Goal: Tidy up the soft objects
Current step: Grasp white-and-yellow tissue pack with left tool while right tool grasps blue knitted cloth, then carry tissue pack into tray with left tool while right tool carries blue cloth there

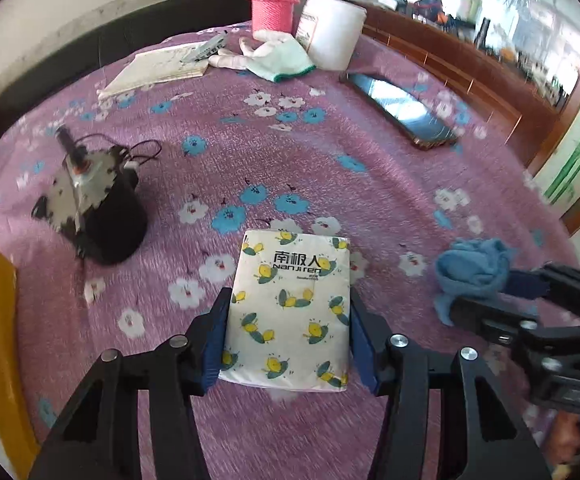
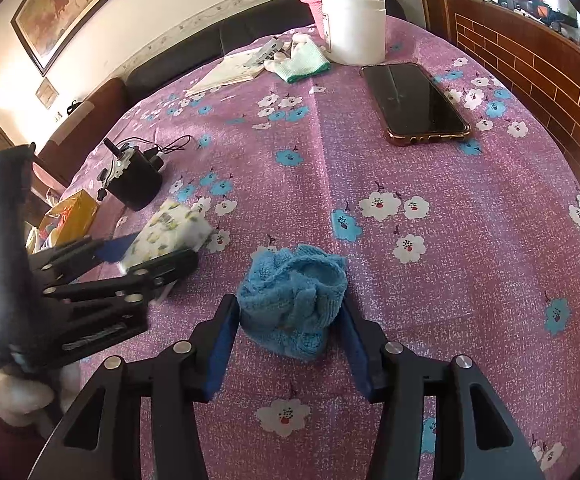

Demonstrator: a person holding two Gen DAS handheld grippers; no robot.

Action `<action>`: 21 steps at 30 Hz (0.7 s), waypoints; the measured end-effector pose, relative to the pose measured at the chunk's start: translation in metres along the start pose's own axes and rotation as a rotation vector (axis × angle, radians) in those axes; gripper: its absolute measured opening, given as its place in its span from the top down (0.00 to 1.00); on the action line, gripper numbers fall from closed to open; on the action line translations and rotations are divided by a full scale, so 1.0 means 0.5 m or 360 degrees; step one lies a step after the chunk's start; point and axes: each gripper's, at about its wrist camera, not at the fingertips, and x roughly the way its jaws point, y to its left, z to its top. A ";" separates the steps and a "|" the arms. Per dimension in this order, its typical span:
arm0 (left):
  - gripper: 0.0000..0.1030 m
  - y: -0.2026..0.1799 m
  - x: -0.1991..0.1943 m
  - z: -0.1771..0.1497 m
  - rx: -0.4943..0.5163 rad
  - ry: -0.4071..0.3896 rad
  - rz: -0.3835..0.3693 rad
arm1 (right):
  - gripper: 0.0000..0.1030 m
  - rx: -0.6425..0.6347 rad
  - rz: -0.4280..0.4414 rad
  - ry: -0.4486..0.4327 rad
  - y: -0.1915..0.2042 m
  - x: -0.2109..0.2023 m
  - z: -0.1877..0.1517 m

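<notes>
The left gripper [image 1: 290, 336] clamps a tissue pack [image 1: 290, 312] by its long sides on the floral tablecloth [image 1: 330, 168]. Just beside it, the right gripper [image 2: 290, 340] brackets a crumpled blue knit cloth [image 2: 294, 300]; its pads look to touch the cloth's sides, though whether they press cannot be told. Ahead lies open cloth. A black motor [image 1: 98, 216] stands left and a phone [image 2: 418, 104] right, near the edge. A white jar [image 2: 354, 28], pink bottle [image 1: 272, 4], glove [image 1: 278, 58] and notebook [image 1: 158, 66] crowd the far rim.

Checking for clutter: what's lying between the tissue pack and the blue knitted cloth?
Only bare floral tablecloth between tissue pack and blue knitted cloth, in the left wrist view.
</notes>
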 end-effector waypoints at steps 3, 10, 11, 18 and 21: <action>0.49 0.007 -0.033 -0.018 -0.0026 -0.0052 0.0050 | 0.51 -0.0002 -0.0022 -0.0002 0.003 0.001 0.001; 0.49 0.037 -0.148 -0.091 -0.0174 -0.0175 -0.0045 | 0.55 -0.0011 0.0006 0.0005 0.026 -0.013 -0.005; 0.49 0.042 -0.162 -0.101 -0.0199 -0.0190 -0.0071 | 0.55 -0.0030 0.0014 -0.0004 0.038 -0.018 -0.006; 0.49 0.096 -0.271 -0.170 -0.0406 -0.0350 -0.0189 | 0.54 -0.0148 0.0066 -0.0031 0.120 -0.041 -0.014; 0.49 0.126 -0.307 -0.201 -0.0472 -0.0407 -0.0122 | 0.54 -0.0215 0.0100 -0.0030 0.165 -0.045 -0.022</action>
